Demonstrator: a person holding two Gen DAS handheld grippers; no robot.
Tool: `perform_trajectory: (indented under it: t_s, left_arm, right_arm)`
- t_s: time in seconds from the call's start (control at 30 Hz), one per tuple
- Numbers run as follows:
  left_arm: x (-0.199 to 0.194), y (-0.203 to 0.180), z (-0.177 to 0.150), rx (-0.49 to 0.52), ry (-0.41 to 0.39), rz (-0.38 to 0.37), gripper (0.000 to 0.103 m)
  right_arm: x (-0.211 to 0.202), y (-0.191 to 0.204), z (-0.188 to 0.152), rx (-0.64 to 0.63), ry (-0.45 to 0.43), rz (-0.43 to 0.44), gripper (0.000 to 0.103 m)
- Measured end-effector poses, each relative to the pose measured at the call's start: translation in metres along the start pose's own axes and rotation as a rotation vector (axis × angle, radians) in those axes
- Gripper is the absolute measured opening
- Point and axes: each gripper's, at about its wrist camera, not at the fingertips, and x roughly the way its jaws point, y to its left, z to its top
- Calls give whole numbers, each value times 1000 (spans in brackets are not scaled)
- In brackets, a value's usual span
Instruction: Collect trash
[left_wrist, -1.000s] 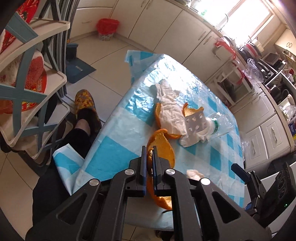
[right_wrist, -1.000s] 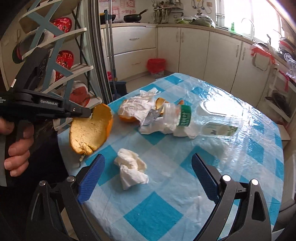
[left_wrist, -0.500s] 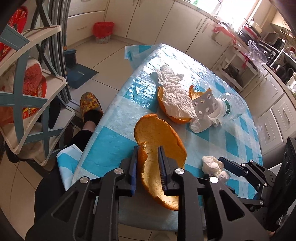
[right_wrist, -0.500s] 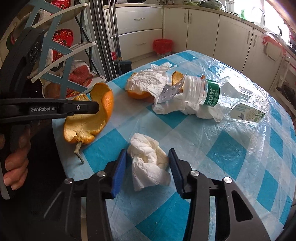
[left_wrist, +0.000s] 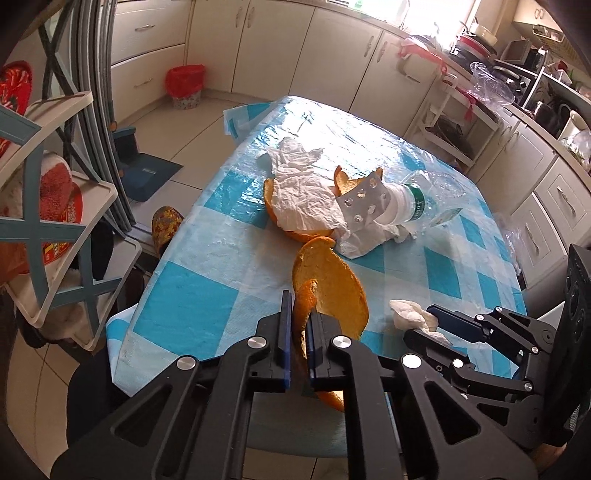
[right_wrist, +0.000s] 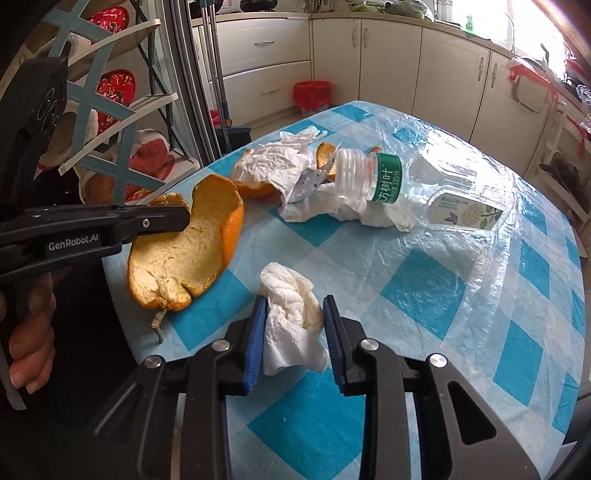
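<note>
My left gripper (left_wrist: 297, 308) is shut on a large orange peel (left_wrist: 332, 291), held at the table's near corner; the peel also shows in the right wrist view (right_wrist: 184, 251). My right gripper (right_wrist: 295, 306) is closed around a crumpled white tissue (right_wrist: 291, 295) on the blue checked tablecloth (right_wrist: 424, 295); the tissue also shows in the left wrist view (left_wrist: 412, 314). Further back lie another orange peel under white paper (left_wrist: 303, 199), a silver blister pack (left_wrist: 364, 206) and an empty plastic bottle (right_wrist: 424, 184) on its side.
A red waste bin (left_wrist: 184, 86) stands on the floor by the cabinets. A tiered shelf rack (left_wrist: 55, 206) stands left of the table. A person's slippered foot (left_wrist: 166, 223) is by the table edge. Cabinets and a cluttered counter run along the back and right.
My right gripper moved forward and closed from wide open onto the white tissue. My left gripper kept hold of the orange peel and turned with it.
</note>
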Motion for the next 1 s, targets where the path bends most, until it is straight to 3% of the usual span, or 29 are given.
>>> perform_trajectory:
  t_s: [0.2, 0.4, 0.5, 0.57, 0.6, 0.63, 0.73, 0.9, 1.0]
  left_arm:
    - [0, -18, -3, 34, 0, -3, 6]
    - [17, -25, -11, 36, 63, -13, 9]
    - [20, -25, -12, 23, 62, -28, 22]
    - [20, -29, -13, 29, 55, -35, 39]
    - [19, -32, -14, 34, 45, -20, 55]
    - [18, -33, -15, 39, 34, 2, 62]
    - [18, -37, -19, 66, 14, 21, 62]
    - [17, -40, -19, 69, 0, 37, 62]
    - [17, -44, -22, 66, -7, 40, 53]
  right_arm:
    - [-11, -15, -8, 40, -11, -27, 31]
    - [-23, -32, -17, 82, -22, -58, 31]
    - [-25, -39, -21, 103, -20, -73, 31]
    - [-25, -44, -24, 116, -18, -79, 31]
    - [-25, -46, -25, 121, -16, -81, 31]
    - [-25, -49, -27, 127, -16, -82, 31]
    - [-24, -58, -34, 155, -13, -82, 31]
    - [-27, -61, -38, 163, -28, -77, 47]
    - [-27, -59, -39, 142, -31, -90, 48]
